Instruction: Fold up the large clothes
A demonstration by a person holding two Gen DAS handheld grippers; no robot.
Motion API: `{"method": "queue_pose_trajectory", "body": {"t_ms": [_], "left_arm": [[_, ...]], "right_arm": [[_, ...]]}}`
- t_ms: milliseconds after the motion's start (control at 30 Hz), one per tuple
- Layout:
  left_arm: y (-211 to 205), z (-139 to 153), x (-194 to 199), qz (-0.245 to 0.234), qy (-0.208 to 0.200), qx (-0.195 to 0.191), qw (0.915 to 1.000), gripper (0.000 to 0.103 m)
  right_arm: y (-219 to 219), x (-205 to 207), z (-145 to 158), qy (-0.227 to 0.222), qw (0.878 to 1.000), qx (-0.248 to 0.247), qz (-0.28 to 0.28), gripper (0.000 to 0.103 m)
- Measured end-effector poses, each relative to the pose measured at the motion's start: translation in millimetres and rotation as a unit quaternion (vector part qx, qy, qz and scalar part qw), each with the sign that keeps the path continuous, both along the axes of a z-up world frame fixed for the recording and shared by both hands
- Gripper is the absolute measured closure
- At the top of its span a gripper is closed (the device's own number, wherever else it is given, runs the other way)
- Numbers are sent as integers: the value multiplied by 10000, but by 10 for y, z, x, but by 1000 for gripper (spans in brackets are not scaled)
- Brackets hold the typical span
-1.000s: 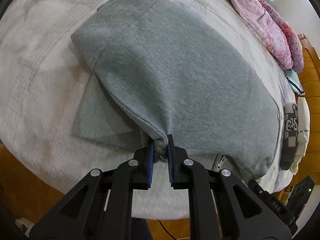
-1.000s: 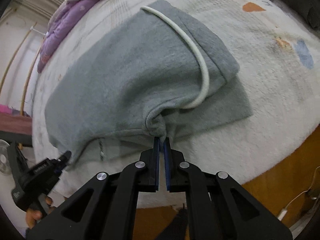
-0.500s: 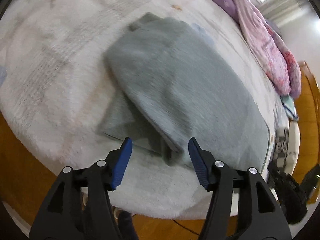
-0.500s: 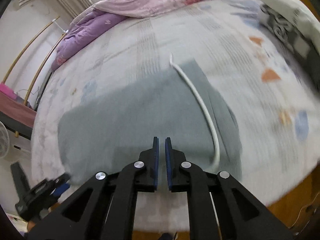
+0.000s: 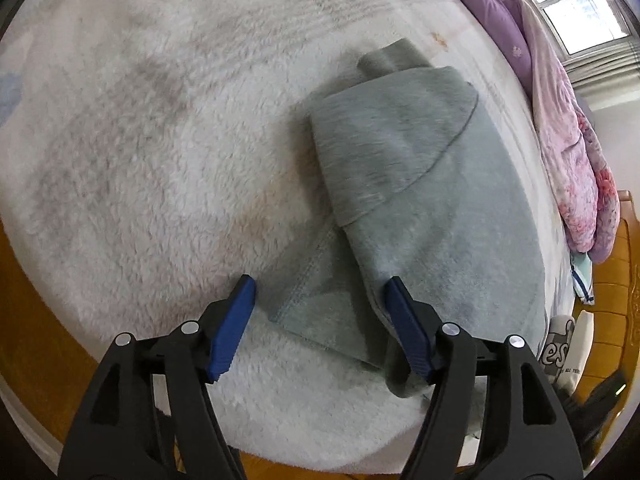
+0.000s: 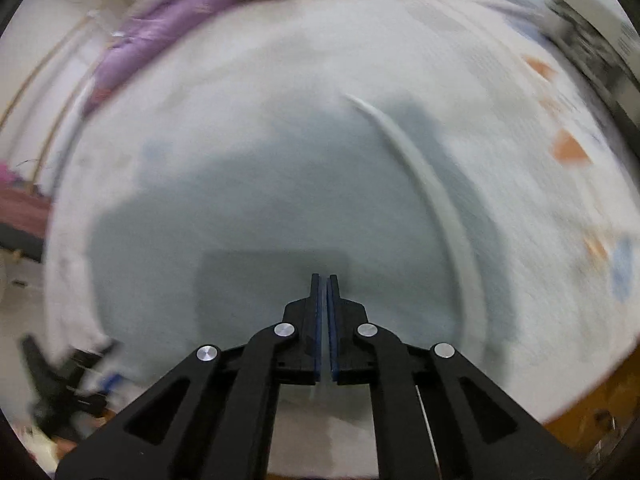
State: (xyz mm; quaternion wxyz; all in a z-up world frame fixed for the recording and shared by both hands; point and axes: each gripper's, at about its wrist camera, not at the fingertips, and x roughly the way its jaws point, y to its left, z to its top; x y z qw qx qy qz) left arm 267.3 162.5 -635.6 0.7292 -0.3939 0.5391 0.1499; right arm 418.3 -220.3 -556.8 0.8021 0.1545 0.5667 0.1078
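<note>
A grey sweatshirt (image 5: 432, 184) lies folded on the white fleece bed cover (image 5: 140, 140). In the left wrist view my left gripper (image 5: 320, 292) hovers over its near corner, jaws wide and still opening; cloth lies under the gap but the pads do not press on it. In the blurred right wrist view the same sweatshirt (image 6: 256, 208) spreads out flat, a white drawstring (image 6: 432, 192) curving across its right side. My right gripper (image 6: 324, 280) hangs above it with jaws shut and nothing between them.
A pink and purple quilt (image 5: 560, 112) is heaped along the bed's far side. Folded printed clothes (image 5: 564, 356) lie at the right edge by a wooden bed frame (image 5: 616, 312). Wooden floor (image 5: 32, 312) shows below the bed's near edge.
My left gripper let go of the sweatshirt's edge and its jaws spread wide. My right gripper released the cloth too, stayed shut, and moved off. The sweatshirt dropped flat on the bed.
</note>
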Motion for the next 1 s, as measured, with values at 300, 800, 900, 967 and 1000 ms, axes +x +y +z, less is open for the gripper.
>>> {"method": "queue_pose_trajectory", "body": {"t_ms": [300, 800, 900, 967, 1000], "left_arm": [[33, 12, -132, 103, -174, -212, 9996, 31], [-68, -3, -28, -73, 75, -93, 9999, 58], [-178, 48, 139, -393, 13, -257, 9989, 96], [-233, 143, 240, -541, -48, -173, 9984, 97], [-233, 183, 257, -527, -98, -226, 9983, 97]], "right_arm": [[852, 464, -437, 67, 9970, -105, 759, 100], [750, -249, -487, 244, 9973, 185, 669, 102], [736, -245, -453, 263, 9961, 308, 790, 99], [710, -247, -404, 291, 9946, 518, 849, 88], [734, -259, -351, 256, 9938, 546, 931, 83]]}}
